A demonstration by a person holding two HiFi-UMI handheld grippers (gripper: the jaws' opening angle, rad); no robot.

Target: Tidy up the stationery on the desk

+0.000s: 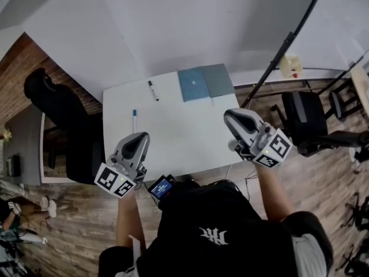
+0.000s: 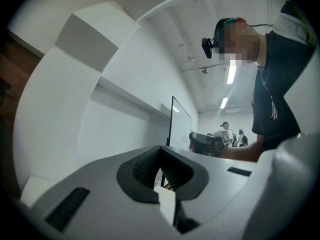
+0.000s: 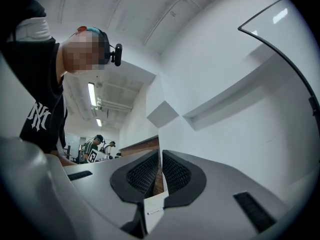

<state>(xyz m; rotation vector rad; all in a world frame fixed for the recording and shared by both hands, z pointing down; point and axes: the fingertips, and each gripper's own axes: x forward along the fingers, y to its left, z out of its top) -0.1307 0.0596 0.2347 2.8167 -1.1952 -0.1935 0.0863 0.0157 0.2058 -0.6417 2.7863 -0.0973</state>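
Plainly, the left gripper (image 2: 161, 170) has its ribbed black jaws pressed together with nothing between them. The right gripper (image 3: 160, 173) has its jaws all but together too, with only a thin slit between the pads and nothing held. Both grippers point off across the room at white walls, not at the table.

From the head view, the left gripper (image 1: 140, 136) hangs over the near left corner of the white table (image 1: 184, 137). The right gripper (image 1: 232, 116) hangs over the right edge, near the near right corner.

A blue pen (image 1: 135, 120) lies close to the left edge and along it, about halfway back. A black marker (image 1: 153, 90) lies further back, near the far edge and left of its middle. Two flat notebooks sit side by side at the far edge toward the far right corner, a blue one (image 1: 194, 83) and a grey one (image 1: 219, 79).

Bare white table stretches from the pen to the right edge. A black chair (image 1: 55, 103) stands off the left edge and another (image 1: 305, 117) off the right.

The person's black shirt (image 3: 42, 84) bears a white interlocked "NY" emblem (image 3: 39, 117). A small device with a lit blue screen (image 1: 162, 187) sits at the near edge; its text is too small to read.
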